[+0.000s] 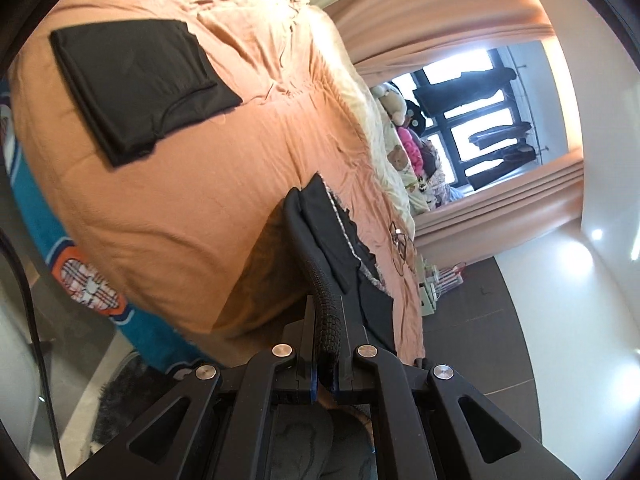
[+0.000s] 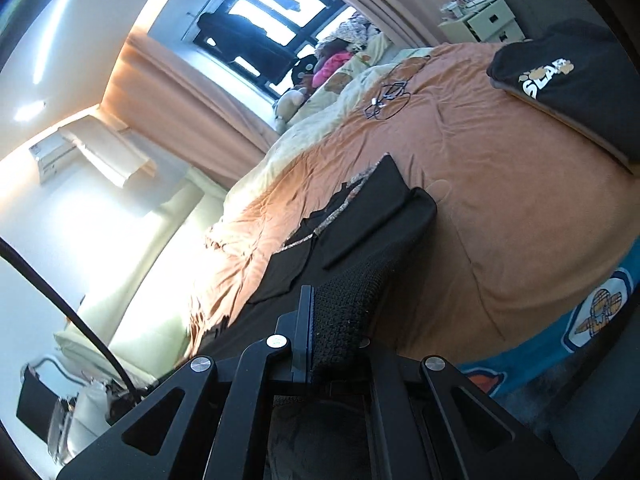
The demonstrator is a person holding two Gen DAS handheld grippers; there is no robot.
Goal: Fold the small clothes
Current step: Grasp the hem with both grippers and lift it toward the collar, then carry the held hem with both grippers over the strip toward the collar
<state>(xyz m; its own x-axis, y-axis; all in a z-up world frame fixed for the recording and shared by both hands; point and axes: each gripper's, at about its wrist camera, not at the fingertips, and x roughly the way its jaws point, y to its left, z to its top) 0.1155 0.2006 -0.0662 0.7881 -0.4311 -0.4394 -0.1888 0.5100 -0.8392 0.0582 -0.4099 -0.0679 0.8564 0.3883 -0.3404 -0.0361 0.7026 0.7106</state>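
A black garment [image 1: 340, 248] with a pale patterned trim was held up over the orange bedspread [image 1: 192, 208], stretched between the two grippers. The left gripper [image 1: 326, 364] was clamped tight on a knit-textured edge of it, the cloth pinched between the closed jaws and rising away from them toward the bed. The same garment [image 2: 360, 216] was seen from the right wrist view, where the right gripper [image 2: 320, 356] was likewise shut on a knit edge, the rest of the cloth draped out over the bedspread [image 2: 500, 208].

A folded black piece [image 1: 136, 84] was laid flat on the bedspread, well apart from the held garment. A second folded black top [image 2: 572, 84] with white lettering was laid near the bed's far corner. A loose cable [image 2: 388, 98] was coiled on the spread beyond the garment. Soft toys [image 1: 400, 128] were piled along the window side of the bed. A small pale drawer unit [image 2: 484, 20] was stood by the curtain [image 2: 188, 112]; its contents could not be made out.
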